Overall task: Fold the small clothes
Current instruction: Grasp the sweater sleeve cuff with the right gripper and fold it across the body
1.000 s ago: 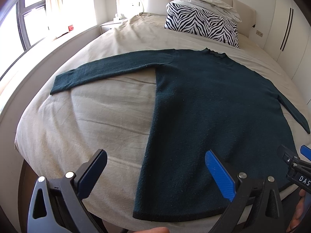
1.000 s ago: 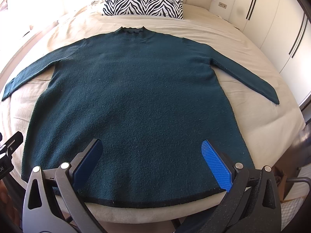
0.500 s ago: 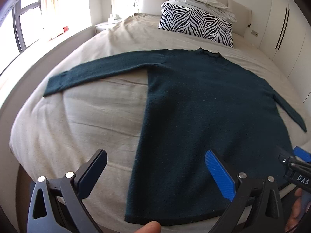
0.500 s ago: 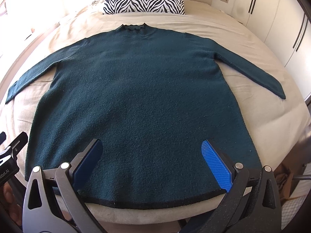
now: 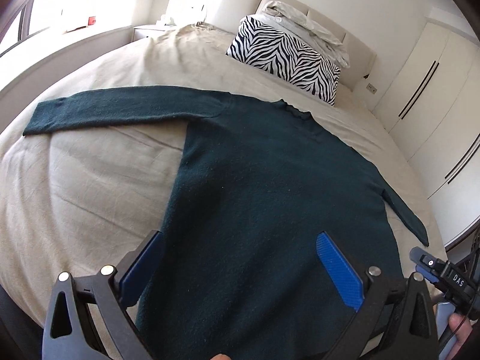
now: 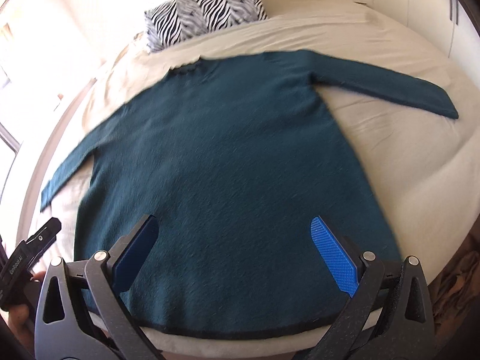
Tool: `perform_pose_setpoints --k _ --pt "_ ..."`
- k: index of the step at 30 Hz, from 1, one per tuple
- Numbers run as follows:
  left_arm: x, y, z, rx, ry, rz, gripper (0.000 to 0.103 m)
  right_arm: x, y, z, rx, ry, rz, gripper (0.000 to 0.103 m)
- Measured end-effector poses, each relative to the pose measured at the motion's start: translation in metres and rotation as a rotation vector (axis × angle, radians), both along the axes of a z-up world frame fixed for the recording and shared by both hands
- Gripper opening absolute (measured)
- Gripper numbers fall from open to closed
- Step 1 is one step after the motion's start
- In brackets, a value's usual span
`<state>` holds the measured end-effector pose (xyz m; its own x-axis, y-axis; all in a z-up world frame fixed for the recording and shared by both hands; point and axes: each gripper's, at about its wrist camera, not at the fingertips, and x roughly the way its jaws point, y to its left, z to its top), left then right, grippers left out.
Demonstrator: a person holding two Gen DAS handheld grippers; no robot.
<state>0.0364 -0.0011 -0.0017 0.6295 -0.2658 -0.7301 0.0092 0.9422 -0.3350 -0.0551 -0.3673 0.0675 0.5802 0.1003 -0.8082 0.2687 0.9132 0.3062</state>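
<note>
A dark teal long-sleeved sweater (image 5: 270, 186) lies flat and face up on the beige bed (image 5: 90, 186), both sleeves spread out, its hem at the near edge. It also shows in the right wrist view (image 6: 228, 162). My left gripper (image 5: 240, 255) is open and empty above the sweater's lower left part. My right gripper (image 6: 234, 240) is open and empty above the lower middle of the sweater, near the hem. Neither touches the cloth.
A zebra-print pillow (image 5: 285, 57) and a pile of white bedding (image 5: 306, 24) lie at the headboard. White wardrobes (image 5: 435, 105) stand to the right and a window (image 5: 60, 6) to the left. The bed's near edge (image 6: 240, 342) lies just below the hem.
Both grippers have moved forward over the sweater and turned, the left toward the right, the right toward the left. The sweater has not moved. Both stay open.
</note>
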Motion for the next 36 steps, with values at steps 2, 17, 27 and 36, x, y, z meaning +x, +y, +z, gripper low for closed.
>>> perform_pose_setpoints --k 2,17,27,36 --pt "0.011 -0.008 0.000 0.044 0.033 -0.023 0.103 -0.002 -0.044 0.002 0.048 -0.052 -0.076 0.103" --pt "0.105 -0.056 -0.012 -0.032 0.086 -0.116 0.090 0.004 -0.371 -0.122 0.622 -0.149 -0.763 0.059" --pt "0.143 -0.087 -0.025 -0.097 0.120 -0.220 0.077 0.071 -0.429 -0.121 0.402 -0.117 -0.769 0.008" --pt "0.165 -0.068 -0.030 -0.280 0.115 -0.192 0.077 0.213 -0.228 -0.011 0.000 -0.157 -0.110 0.008"
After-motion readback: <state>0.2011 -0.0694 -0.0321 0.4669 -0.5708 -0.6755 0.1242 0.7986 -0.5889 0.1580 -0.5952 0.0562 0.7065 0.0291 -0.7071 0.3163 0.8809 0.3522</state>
